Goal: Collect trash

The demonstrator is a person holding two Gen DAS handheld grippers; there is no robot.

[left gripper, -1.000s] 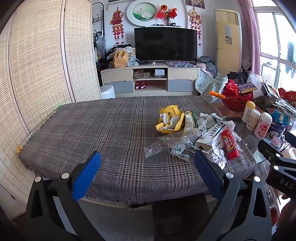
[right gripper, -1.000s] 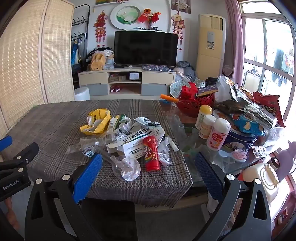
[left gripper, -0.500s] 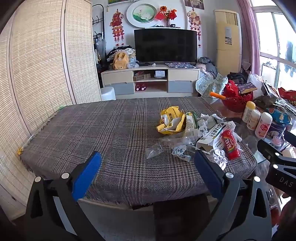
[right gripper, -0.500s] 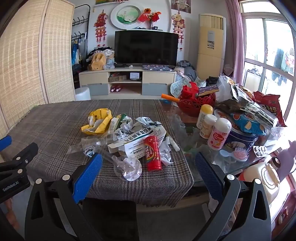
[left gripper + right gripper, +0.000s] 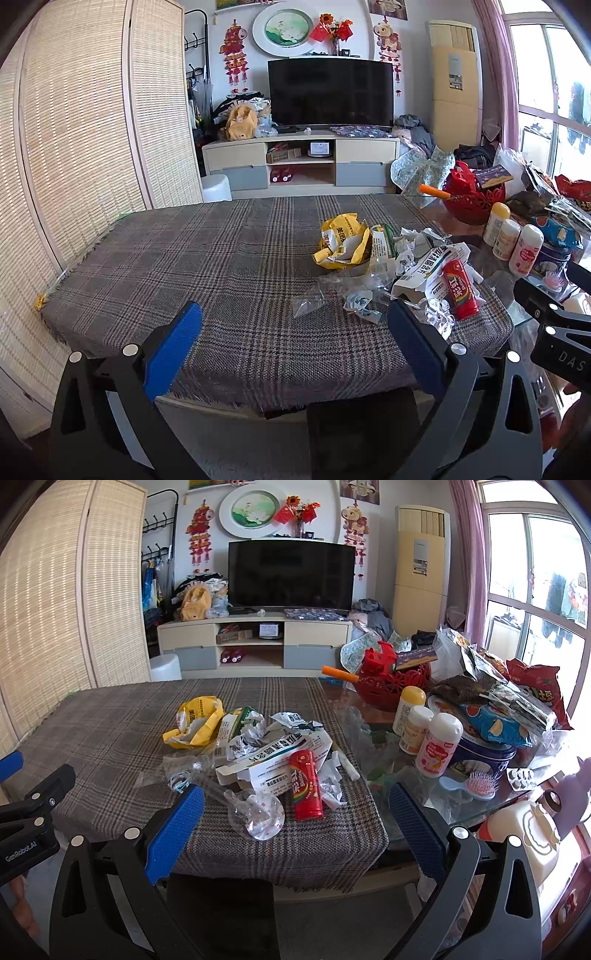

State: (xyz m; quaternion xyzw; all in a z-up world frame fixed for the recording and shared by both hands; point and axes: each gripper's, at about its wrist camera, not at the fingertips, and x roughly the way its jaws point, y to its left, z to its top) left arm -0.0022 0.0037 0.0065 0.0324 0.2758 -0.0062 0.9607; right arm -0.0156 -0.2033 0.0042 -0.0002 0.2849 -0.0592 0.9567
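Both the left gripper (image 5: 293,325) and right gripper (image 5: 295,805) hung wide open, empty, short of the tabletop (image 5: 207,266). The trash pile (image 5: 258,753) lay at the right gripper's twelve o'clock; collecting seemed unstarted, so reaching forward came next.

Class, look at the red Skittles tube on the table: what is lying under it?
The red Skittles tube rests on a torn white medicine box and crumpled paper, over the plaid cloth. Anything directly beneath the tube is hidden.
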